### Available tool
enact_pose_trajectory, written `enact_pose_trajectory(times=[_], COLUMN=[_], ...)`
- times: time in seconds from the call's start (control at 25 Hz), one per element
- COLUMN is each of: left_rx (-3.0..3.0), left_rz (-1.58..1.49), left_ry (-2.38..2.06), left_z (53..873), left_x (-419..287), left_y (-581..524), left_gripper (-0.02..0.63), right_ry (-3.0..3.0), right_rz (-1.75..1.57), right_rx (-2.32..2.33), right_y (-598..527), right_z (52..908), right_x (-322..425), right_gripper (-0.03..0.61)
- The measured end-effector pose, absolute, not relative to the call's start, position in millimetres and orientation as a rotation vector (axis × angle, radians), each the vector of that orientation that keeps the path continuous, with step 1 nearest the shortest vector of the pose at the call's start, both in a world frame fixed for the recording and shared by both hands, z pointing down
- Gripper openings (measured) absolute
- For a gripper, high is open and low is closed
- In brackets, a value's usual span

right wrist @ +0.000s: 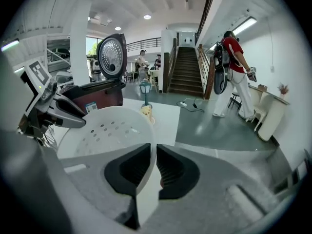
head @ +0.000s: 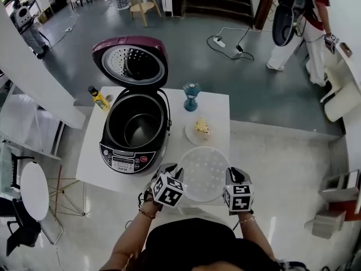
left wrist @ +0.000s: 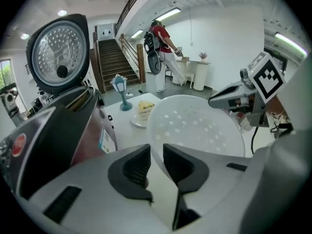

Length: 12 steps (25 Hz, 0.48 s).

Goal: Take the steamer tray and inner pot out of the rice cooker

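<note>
Left claw [left wrist: 156, 149], right claw [right wrist: 153, 147] tight on steamer tray [head: 204, 174] rim

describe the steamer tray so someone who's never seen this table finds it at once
Find the white table with the open rice cooker on it. Right of the cooker, at the table's near edge, is the steamer tray, its rim gripped by the left gripper and the right gripper. It is the wide white dish full of small holes, far larger than the cake plate behind it.
</note>
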<state>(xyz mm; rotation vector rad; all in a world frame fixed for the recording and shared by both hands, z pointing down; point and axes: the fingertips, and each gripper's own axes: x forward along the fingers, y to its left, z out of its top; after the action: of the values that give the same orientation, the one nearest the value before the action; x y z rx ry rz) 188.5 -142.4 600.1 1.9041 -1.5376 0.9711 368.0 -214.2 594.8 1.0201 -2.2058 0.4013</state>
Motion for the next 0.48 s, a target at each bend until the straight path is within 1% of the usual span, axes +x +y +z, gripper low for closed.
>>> enact_pose_trajectory(times=[0.2,0.48], left_rx=[1.873,1.840], left_rz=[0.991,0.979], left_ry=[-1.498,-1.451], left_z=[627.7,657.4], left_x=[188.8,192.7], left_y=[-144.7,-147.2], left_gripper=[0.078,0.077], right_ry=[-2.167,-2.109], right_rz=[0.465,0.466], right_rx=[0.977,0.944], right_y=[-213.2,-215.4], right_z=[625.5,650.9], right_x=[369.6,374.1], right_gripper=[0.046,0.046])
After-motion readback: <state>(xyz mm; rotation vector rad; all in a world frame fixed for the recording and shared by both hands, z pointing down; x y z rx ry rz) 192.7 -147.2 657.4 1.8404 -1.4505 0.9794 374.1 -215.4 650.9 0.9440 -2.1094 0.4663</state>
